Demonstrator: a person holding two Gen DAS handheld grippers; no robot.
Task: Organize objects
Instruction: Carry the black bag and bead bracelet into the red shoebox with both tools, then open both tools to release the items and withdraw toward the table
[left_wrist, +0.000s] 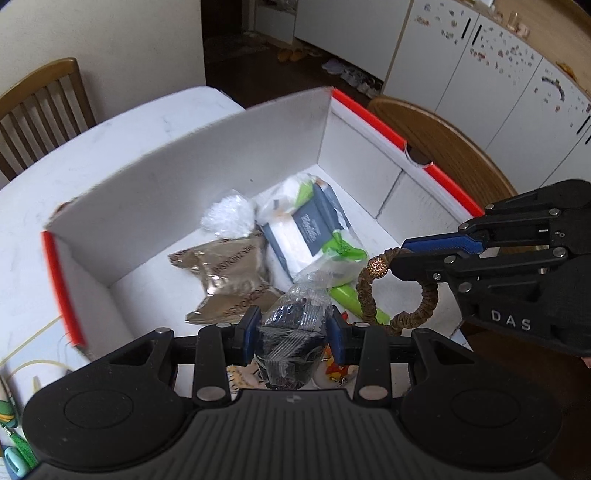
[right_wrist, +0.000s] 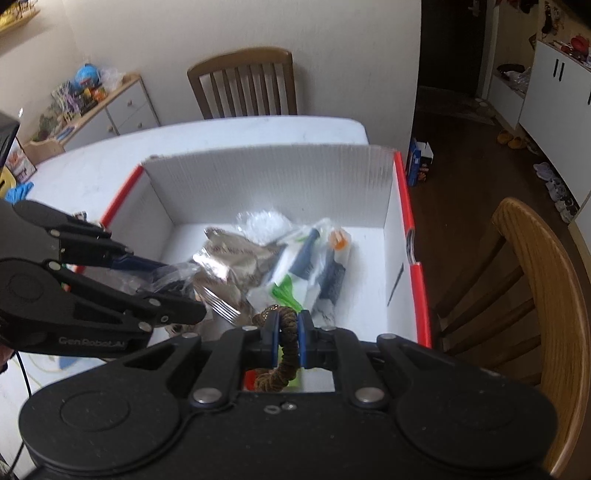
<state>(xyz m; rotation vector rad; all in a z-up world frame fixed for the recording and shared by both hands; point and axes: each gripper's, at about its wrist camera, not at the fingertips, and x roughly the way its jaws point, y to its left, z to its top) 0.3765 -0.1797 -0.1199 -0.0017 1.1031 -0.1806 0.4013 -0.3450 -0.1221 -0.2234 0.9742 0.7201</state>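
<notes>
- Left gripper (left_wrist: 293, 330) clamping dark crinkly clear-wrapped packet (left_wrist: 291, 350).
- Right gripper (right_wrist: 289, 334) pinching braided brown-gold fabric ring (left_wrist: 399, 291), 3 o'clock of packet.
- Both hanging over white corrugated red-edged box (left_wrist: 207, 147).

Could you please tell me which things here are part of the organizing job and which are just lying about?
Job:
- clear-wrapped dark packet in left gripper
- brown scrunchie in right gripper
- white box
- brown pouch

Lying about:
- wooden chair
- slippers
</notes>
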